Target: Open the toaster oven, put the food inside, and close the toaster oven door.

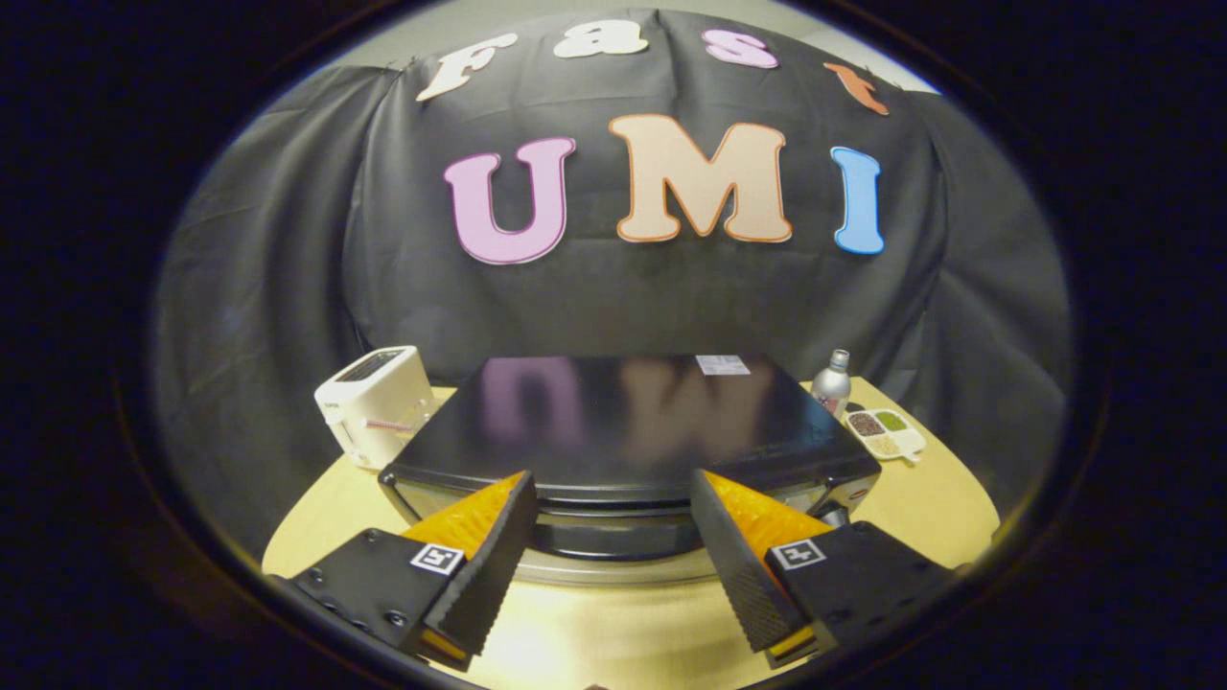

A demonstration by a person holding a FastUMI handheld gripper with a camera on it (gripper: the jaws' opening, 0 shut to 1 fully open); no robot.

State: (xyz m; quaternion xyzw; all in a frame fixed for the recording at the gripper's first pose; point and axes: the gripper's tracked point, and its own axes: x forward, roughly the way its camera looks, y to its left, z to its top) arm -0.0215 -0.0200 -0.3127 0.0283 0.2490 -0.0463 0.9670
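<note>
Toaster oven [623, 422] dead ahead on the wooden table [920, 508], glossy black top, door handle [613, 537] sitting right between the fingertips and not yet grabbed. Gripper [613, 517] wide open, holding nothing; best bet probably to drop onto the handle's middle, close square, pull down slow. White toaster [376, 402] left, bottle [831, 381] and snack tray [885, 433] right.

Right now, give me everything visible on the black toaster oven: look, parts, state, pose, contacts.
The black toaster oven is a wide, boxy appliance with a glossy flat top that mirrors the wall, and a small white sticker near its back edge. It sits level on the round light wooden table. Its door looks closed, handle bar facing the gripper, whose open orange-and-black fingers flank the handle without clearly touching it. A white toaster stands at its left.
</note>
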